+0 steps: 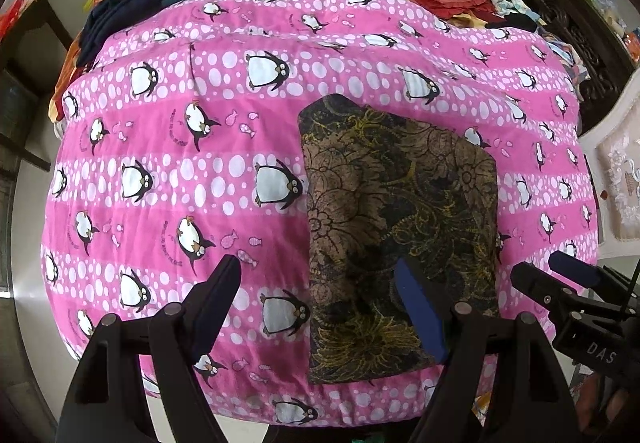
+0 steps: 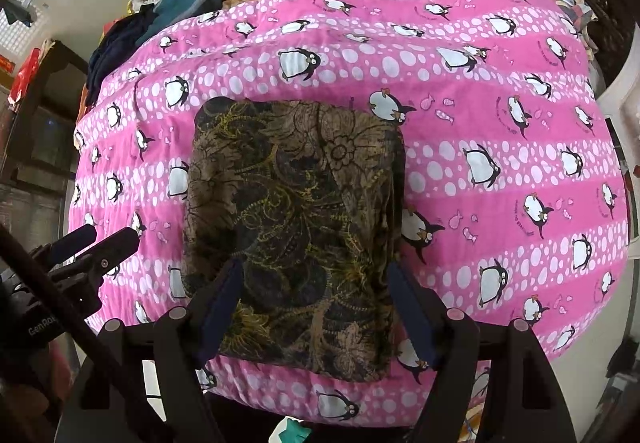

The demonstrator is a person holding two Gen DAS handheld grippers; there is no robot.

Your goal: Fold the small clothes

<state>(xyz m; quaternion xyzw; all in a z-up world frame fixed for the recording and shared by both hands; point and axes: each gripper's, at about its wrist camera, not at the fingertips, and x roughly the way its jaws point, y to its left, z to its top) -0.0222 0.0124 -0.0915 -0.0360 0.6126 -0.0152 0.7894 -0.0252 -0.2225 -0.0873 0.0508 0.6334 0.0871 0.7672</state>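
Near the front edge of the bed, on the pink penguin quilt [image 1: 224,147], lies the folded brown floral garment [image 2: 296,211], flat, its lower hem close to that edge. Your left tool [image 1: 320,307] points steeply down, jaws wide, nothing gripped; one finger hangs over bare quilt, the other over the garment's left part. Your right tool [image 2: 316,307] points steeply down too, jaws wide, straddling the garment's lower half; contact hard to judge. Hands mostly cut off at frame corners. Piled dark clothes [image 1: 132,7] at the far left corner, shapes unclear.
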